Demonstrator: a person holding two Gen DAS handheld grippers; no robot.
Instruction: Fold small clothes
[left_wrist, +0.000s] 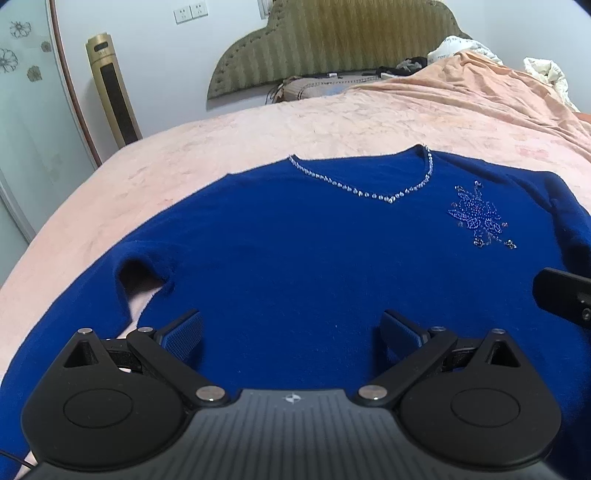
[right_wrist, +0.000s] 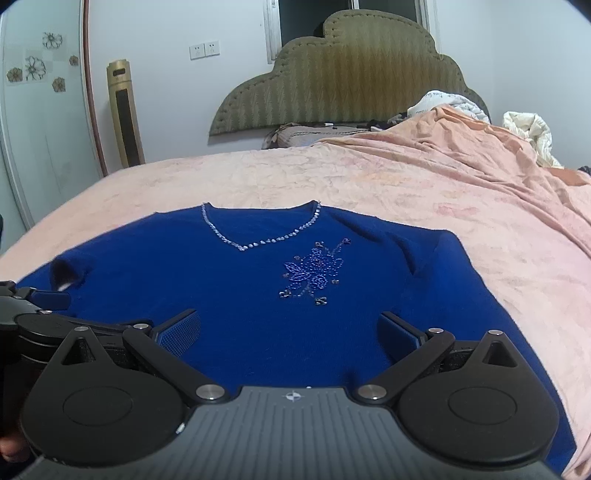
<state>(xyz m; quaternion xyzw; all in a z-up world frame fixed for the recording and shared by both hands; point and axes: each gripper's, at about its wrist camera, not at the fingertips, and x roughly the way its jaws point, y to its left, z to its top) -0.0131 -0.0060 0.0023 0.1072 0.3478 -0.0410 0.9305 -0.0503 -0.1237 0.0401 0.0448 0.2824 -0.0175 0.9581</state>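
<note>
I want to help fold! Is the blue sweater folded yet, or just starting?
Just starting. Done: the blue sweater lies spread flat, front up, on the pink bedspread. In hand: nothing; the left gripper and right gripper are open above it. Left: every fold.

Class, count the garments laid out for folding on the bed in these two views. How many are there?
1: a blue sweater lies spread flat, front up, on the pink bedspread, just ahead of both open grippers. The crumpled white bedding by the headboard could hide more.
</note>
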